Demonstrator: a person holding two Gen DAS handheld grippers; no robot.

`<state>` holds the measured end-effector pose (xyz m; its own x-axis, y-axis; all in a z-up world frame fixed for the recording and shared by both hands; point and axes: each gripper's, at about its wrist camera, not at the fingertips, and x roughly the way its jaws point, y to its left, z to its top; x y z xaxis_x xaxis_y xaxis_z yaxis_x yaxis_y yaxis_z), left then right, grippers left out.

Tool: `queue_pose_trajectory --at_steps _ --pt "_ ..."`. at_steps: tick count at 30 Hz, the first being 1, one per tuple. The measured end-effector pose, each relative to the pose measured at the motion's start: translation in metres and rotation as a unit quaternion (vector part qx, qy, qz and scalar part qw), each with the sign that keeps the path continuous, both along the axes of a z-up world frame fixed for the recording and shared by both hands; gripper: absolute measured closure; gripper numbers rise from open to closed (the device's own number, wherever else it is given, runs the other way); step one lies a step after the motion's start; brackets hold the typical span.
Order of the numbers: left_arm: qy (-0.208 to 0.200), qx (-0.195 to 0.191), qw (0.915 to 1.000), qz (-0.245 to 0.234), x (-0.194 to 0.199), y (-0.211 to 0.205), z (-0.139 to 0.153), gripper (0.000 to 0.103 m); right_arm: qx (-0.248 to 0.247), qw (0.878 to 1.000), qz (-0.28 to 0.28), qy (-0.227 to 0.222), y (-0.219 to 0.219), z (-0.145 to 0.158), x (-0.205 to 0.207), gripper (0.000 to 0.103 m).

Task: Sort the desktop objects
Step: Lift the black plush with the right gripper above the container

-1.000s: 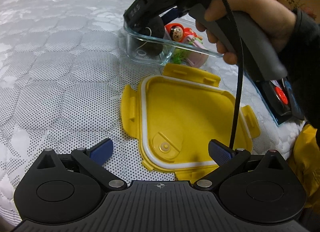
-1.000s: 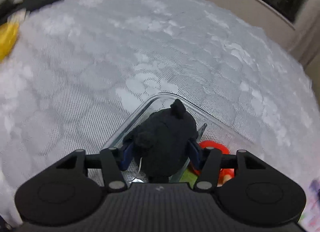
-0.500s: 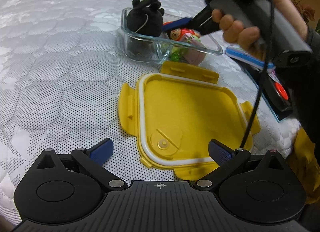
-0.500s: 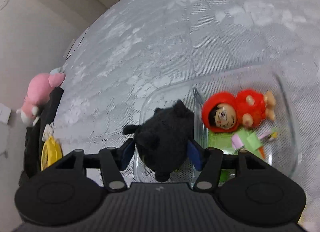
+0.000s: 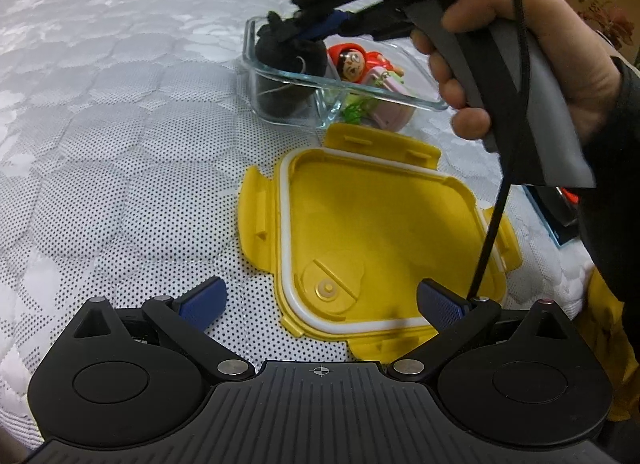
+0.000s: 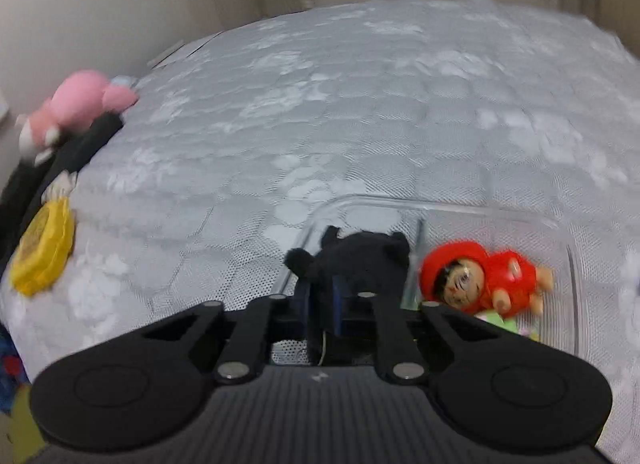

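A clear glass container (image 5: 400, 93) with a divider stands on the quilted mattress. A black plush (image 5: 288, 51) sits in its left compartment. A red-hooded doll (image 5: 352, 61) lies in the other compartment on pink and green pieces. My right gripper (image 6: 322, 296) is shut, its blue pads close together against the near top of the black plush (image 6: 360, 256). I cannot tell whether any fabric is pinched. The red-hooded doll (image 6: 480, 280) lies to its right. My left gripper (image 5: 320, 292) stands open over the near edge of the yellow lid (image 5: 372, 215), which lies upside down.
A person's hand (image 5: 560, 63) holds the right gripper's grey handle, with a black cable hanging over the lid. A pink plush (image 6: 76, 103) and a yellow round object (image 6: 42, 248) lie at the mattress's left edge. A dark flat item (image 5: 564, 215) lies at the right edge.
The right gripper's jaws, spread around the black plush before, have closed together, and the gripper has rolled. The plush stays in the container. The left gripper has not moved.
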<state>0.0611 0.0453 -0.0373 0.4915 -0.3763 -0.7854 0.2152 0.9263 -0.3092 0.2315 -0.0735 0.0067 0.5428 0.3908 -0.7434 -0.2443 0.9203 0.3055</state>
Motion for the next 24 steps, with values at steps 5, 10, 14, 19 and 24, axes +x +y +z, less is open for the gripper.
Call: queue_pose_trajectory --at_steps 5,10,14,19,24 --pt "0.001 0.001 1.0000 0.000 0.002 -0.002 0.000 0.000 0.014 0.998 0.008 0.056 -0.022 0.001 -0.003 0.092" --pt "0.001 0.003 1.0000 -0.005 0.003 -0.004 -0.002 0.000 -0.038 0.999 0.003 -0.034 -0.024 0.028 -0.005 0.047" --pt "0.002 0.000 1.0000 -0.007 0.004 -0.003 -0.004 0.000 -0.091 0.994 0.047 -0.048 -0.001 0.022 0.005 0.046" --pt "0.002 -0.003 1.0000 -0.007 0.003 -0.001 -0.004 0.000 -0.177 0.979 0.098 -0.039 0.037 -0.002 0.008 0.040" --pt "0.001 -0.005 1.0000 -0.008 0.002 0.002 -0.004 0.000 -0.167 0.981 0.067 -0.068 0.037 -0.013 0.008 0.048"
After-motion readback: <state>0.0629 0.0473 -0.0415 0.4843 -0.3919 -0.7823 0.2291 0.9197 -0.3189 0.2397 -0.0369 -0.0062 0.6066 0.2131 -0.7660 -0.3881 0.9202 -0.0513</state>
